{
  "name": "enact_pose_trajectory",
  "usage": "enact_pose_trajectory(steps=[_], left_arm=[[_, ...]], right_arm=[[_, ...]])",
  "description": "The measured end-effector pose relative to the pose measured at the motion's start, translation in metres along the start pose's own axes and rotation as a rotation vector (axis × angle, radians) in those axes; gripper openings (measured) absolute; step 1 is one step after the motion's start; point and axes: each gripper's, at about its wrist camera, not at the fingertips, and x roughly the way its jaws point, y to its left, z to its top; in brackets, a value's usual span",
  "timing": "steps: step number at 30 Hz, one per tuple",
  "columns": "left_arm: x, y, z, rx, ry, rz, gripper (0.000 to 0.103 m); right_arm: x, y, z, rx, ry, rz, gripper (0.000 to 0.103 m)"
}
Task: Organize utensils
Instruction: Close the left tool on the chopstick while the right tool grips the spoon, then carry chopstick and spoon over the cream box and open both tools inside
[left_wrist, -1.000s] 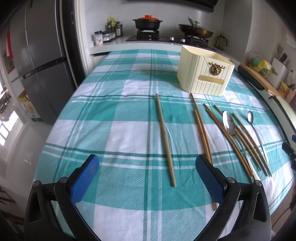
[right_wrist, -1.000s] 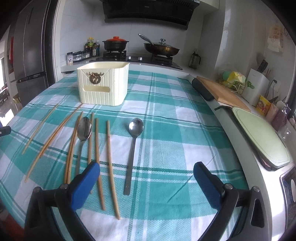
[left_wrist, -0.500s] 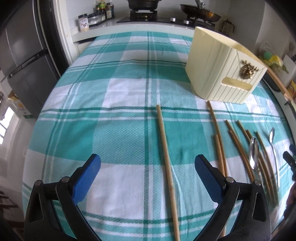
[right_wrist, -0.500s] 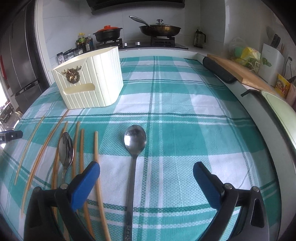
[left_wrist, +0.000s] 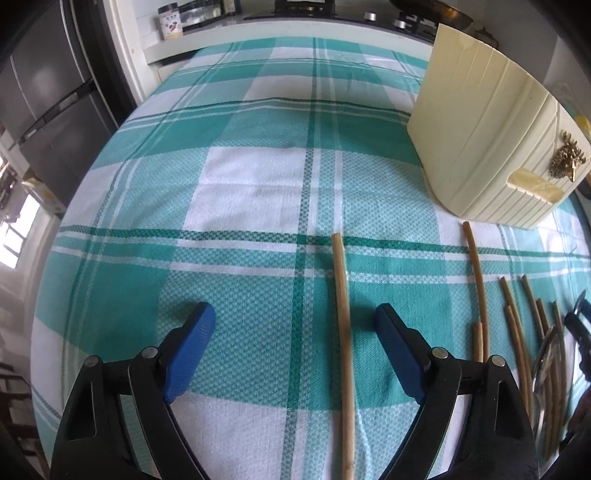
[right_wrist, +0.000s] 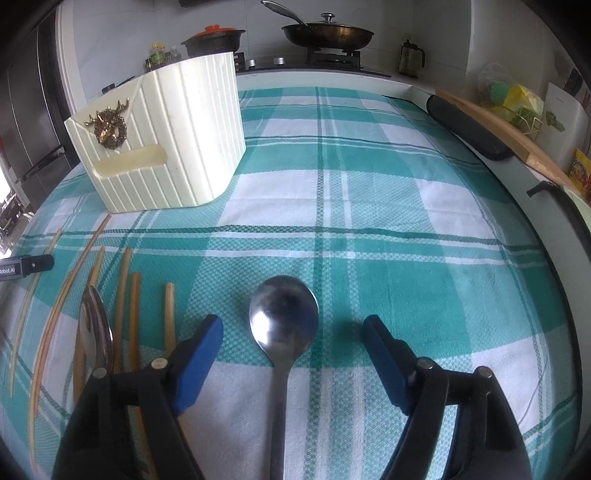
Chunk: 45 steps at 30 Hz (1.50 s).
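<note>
My left gripper (left_wrist: 295, 321) is open, low over the checked tablecloth, and a single bamboo chopstick (left_wrist: 341, 325) lies between its fingers, nearer the right one. Several more chopsticks (left_wrist: 515, 332) lie to its right. My right gripper (right_wrist: 293, 332) is open and straddles a steel spoon (right_wrist: 283, 325), whose bowl lies between the fingertips. A second spoon (right_wrist: 95, 332) lies among several chopsticks (right_wrist: 125, 295) to the left. The cream ribbed utensil holder (right_wrist: 162, 136) with a brass deer badge stands behind them; it also shows in the left wrist view (left_wrist: 491, 147).
A stove with a black pot (right_wrist: 214, 38) and a frying pan (right_wrist: 328, 33) is at the far end. A wooden board (right_wrist: 506, 125) and a dark roll (right_wrist: 469, 129) line the right counter. A grey fridge (left_wrist: 48, 92) stands left of the table.
Both grippers have moved forward and down toward the table. The left one now straddles the single chopstick, the right one the spoon's bowl. Both stay open.
</note>
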Motion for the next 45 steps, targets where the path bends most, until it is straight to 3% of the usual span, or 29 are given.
enact_pose_trajectory(steps=[2, 3, 4, 5, 7, 8, 13, 26, 36, 45], left_arm=[[-0.001, -0.002, 0.002, -0.002, -0.006, -0.002, 0.075], [-0.002, -0.004, 0.002, 0.003, -0.011, -0.004, 0.066], [-0.004, -0.007, 0.001, 0.014, -0.018, -0.009, 0.052], [-0.005, -0.009, 0.001, 0.026, -0.025, -0.015, 0.043], [-0.008, -0.013, 0.000, 0.043, -0.031, -0.032, 0.008], [-0.009, -0.013, 0.000, 0.042, -0.033, -0.030, 0.006], [-0.029, -0.003, -0.004, -0.005, -0.077, -0.078, 0.005], [-0.154, 0.015, -0.016, -0.027, -0.323, -0.206, 0.005], [-0.199, 0.011, -0.030, 0.002, -0.396, -0.259, 0.005], [-0.211, 0.007, -0.014, 0.018, -0.405, -0.288, 0.004]], right_arm=[[0.000, 0.001, 0.002, -0.002, -0.008, -0.009, 0.062], [0.000, 0.001, 0.003, -0.006, -0.016, -0.013, 0.055], [-0.001, 0.001, 0.004, -0.012, -0.020, -0.016, 0.038], [-0.001, 0.001, 0.004, -0.014, -0.026, -0.022, 0.036], [-0.002, -0.001, 0.003, -0.006, -0.037, -0.015, 0.036], [-0.004, -0.003, 0.003, 0.001, -0.047, -0.005, 0.036], [-0.042, -0.008, 0.001, 0.018, -0.145, 0.054, 0.036], [-0.146, -0.002, -0.005, -0.028, -0.359, 0.074, 0.036], [-0.166, -0.001, 0.000, -0.033, -0.407, 0.081, 0.036], [-0.177, -0.002, 0.028, -0.060, -0.415, 0.112, 0.036]])
